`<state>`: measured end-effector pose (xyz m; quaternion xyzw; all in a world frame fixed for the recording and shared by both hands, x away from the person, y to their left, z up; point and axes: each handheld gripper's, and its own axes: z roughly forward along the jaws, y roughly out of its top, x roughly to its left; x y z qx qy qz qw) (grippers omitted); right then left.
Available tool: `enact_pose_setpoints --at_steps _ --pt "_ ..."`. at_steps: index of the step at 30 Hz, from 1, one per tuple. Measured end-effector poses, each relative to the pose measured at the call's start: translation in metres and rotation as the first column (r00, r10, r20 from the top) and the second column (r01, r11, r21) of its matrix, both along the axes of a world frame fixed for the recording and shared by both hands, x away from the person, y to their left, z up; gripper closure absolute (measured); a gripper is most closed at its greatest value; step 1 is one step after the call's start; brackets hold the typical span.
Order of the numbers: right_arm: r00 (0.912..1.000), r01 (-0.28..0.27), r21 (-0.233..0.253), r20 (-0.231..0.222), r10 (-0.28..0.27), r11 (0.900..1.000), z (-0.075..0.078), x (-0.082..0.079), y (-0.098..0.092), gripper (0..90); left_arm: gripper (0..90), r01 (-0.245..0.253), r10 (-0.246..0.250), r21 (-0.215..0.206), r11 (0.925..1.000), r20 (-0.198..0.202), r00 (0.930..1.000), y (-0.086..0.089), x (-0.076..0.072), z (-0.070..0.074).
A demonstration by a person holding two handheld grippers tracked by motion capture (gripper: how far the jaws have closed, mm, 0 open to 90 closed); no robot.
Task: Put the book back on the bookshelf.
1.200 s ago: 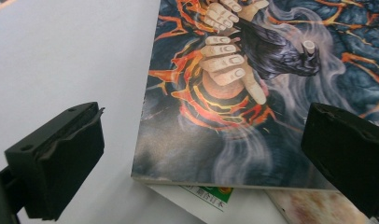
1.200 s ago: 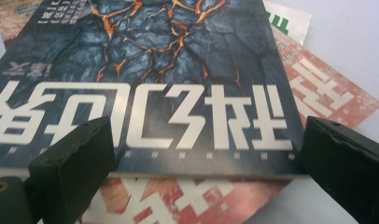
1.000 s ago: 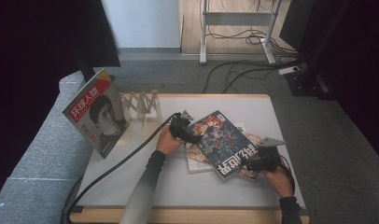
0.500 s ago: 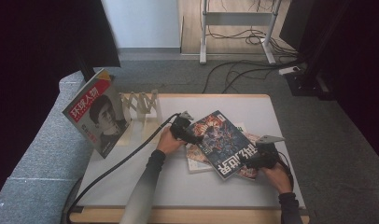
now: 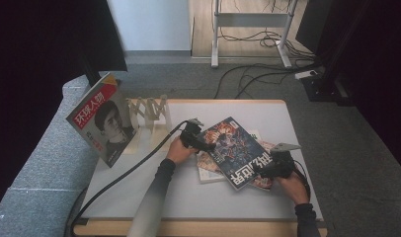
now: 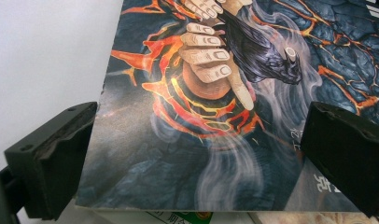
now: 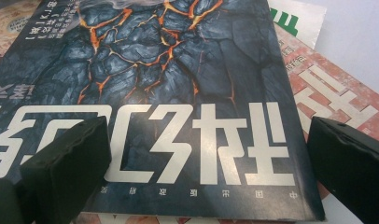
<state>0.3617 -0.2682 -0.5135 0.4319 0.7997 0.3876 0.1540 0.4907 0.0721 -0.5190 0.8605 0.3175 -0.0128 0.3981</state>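
Straddling opposite ends of the dark magazine [image 5: 235, 150], the left gripper [image 5: 201, 142] and right gripper [image 5: 267, 168] both had jaws spread wide, gripping nothing, likely set to square it or lift it by its edges. It lay atop a small stack [image 5: 208, 168] mid-bench [image 5: 188, 197]. Beside it, the wooden rack [image 5: 149, 111] held one red-titled magazine [image 5: 102, 123], leaning at its left end.

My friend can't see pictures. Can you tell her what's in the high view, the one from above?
A person sits at a white table with a gripper in each hand, the left gripper and right gripper at opposite ends of a dark magazine lying on top of other magazines. Another magazine with a red title stands upright at the table's left, beside a wooden rack.
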Motion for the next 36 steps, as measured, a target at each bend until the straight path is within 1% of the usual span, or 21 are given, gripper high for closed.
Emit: enact_pose_setpoints --at_steps 10,12,16,21,25,26,28,29,30,31,32,36 --pt "1.0000 0.003 0.010 0.003 -0.003 1.000 -0.001 -0.001 -0.001 0.9 0.0 -0.009 0.009 0.014 0.9999 0.000 1.0000 -0.001 -0.002 0.001" --pt "1.0000 -0.003 0.010 0.003 0.003 1.000 -0.001 -0.002 -0.002 0.9 0.0 -0.016 0.016 0.021 0.9996 -0.004 0.9999 -0.002 -0.005 0.002" --pt "1.0000 -0.006 0.013 0.004 0.006 1.000 -0.002 -0.004 -0.002 0.9 0.0 -0.025 0.025 0.022 0.9994 -0.004 0.9997 -0.001 -0.009 0.002" --pt "0.9997 -0.022 0.012 0.005 0.022 1.000 -0.002 -0.008 -0.002 0.9 0.0 -0.051 0.052 0.032 0.9982 -0.013 0.9986 0.001 -0.020 0.003" --pt "0.9991 -0.042 0.006 0.005 0.042 0.999 -0.001 -0.009 -0.002 1.0 0.0 -0.060 0.060 0.034 0.9977 -0.012 0.9981 0.002 -0.027 0.003" --pt "0.9993 -0.038 0.003 -0.001 0.038 0.999 0.000 -0.009 -0.003 0.0 0.0 -0.058 0.058 0.038 0.9976 -0.011 0.9982 0.002 -0.027 0.004" --pt "0.9999 0.003 -0.003 -0.011 -0.003 1.000 0.000 -0.008 -0.007 0.0 0.0 -0.055 0.056 0.038 0.9977 -0.011 0.9984 0.003 -0.029 0.004" --pt "0.9999 0.003 -0.003 -0.011 -0.003 1.000 0.000 -0.008 -0.007 0.0 0.0 -0.055 0.056 0.038 0.9977 -0.011 0.9984 0.003 -0.029 0.004" --pt "0.9996 0.027 0.000 -0.013 -0.027 1.000 0.000 -0.008 -0.011 0.0 0.0 -0.054 0.055 0.039 0.9978 -0.011 0.9984 0.003 -0.029 0.004" --pt "0.9984 0.051 0.015 -0.025 -0.051 0.999 -0.001 -0.009 -0.018 0.0 0.0 -0.053 0.054 0.040 0.9978 -0.012 0.9985 0.003 -0.030 0.004" --pt "0.9983 0.051 0.022 -0.029 -0.051 0.998 -0.002 -0.008 -0.019 0.0 0.0 -0.053 0.053 0.041 0.9978 -0.013 0.9985 0.003 -0.029 0.004" --pt "0.9963 0.040 0.063 -0.078 -0.035 0.997 -0.005 -0.003 -0.021 0.0 0.0 -0.055 0.055 0.040 0.9977 -0.011 0.9984 0.003 -0.030 0.004"
